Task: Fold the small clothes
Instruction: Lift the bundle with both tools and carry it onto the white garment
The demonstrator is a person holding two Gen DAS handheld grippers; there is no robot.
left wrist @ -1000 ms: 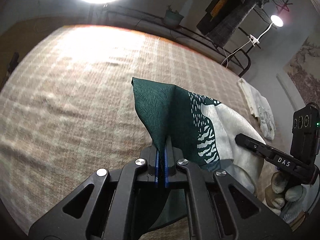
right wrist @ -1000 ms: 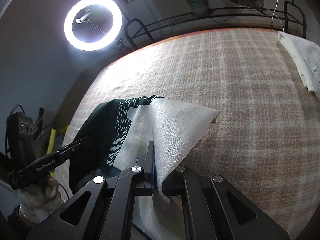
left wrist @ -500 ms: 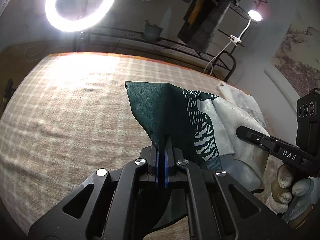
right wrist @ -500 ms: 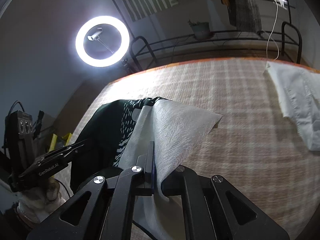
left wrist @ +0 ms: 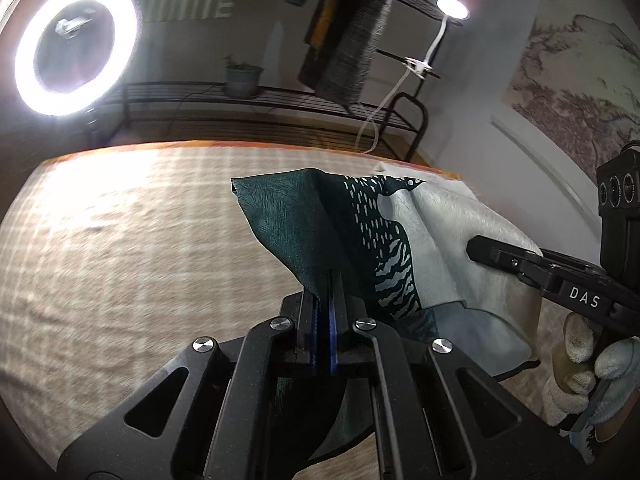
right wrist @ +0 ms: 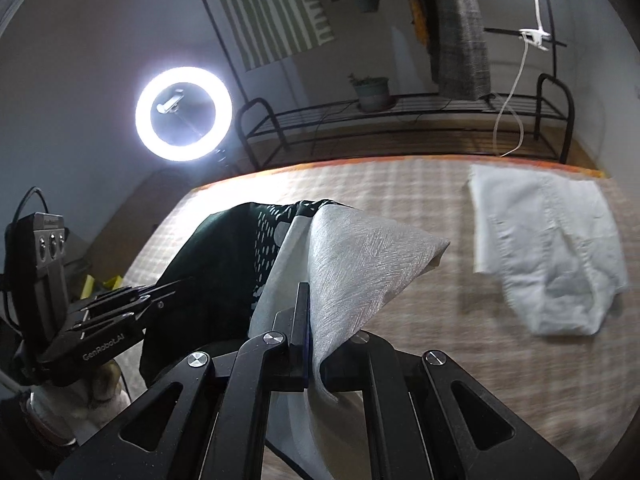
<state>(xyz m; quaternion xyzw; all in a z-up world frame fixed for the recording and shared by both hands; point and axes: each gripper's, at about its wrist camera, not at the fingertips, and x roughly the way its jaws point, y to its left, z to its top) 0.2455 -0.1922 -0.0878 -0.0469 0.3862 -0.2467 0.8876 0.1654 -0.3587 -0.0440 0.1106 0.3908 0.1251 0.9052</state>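
A small cloth, dark green [left wrist: 288,220] on one side and pale grey [right wrist: 360,256] on the other with a white patterned band, hangs lifted above the plaid-covered table [left wrist: 120,240]. My left gripper [left wrist: 323,300] is shut on its green corner. My right gripper [right wrist: 310,320] is shut on its grey corner. The two grippers are side by side; the right one shows in the left wrist view [left wrist: 520,260], the left one in the right wrist view [right wrist: 120,304]. The cloth sags between them.
A crumpled white garment [right wrist: 548,248] lies on the table at the right. A ring light [right wrist: 183,119] stands behind the far edge, beside a black metal rack [right wrist: 400,120] with a potted plant [right wrist: 372,92]. Clothes [right wrist: 460,28] hang above.
Both grippers have risen and tilted up with the cloth, so more of the room and far table edge shows. The grip on the cloth is unchanged.
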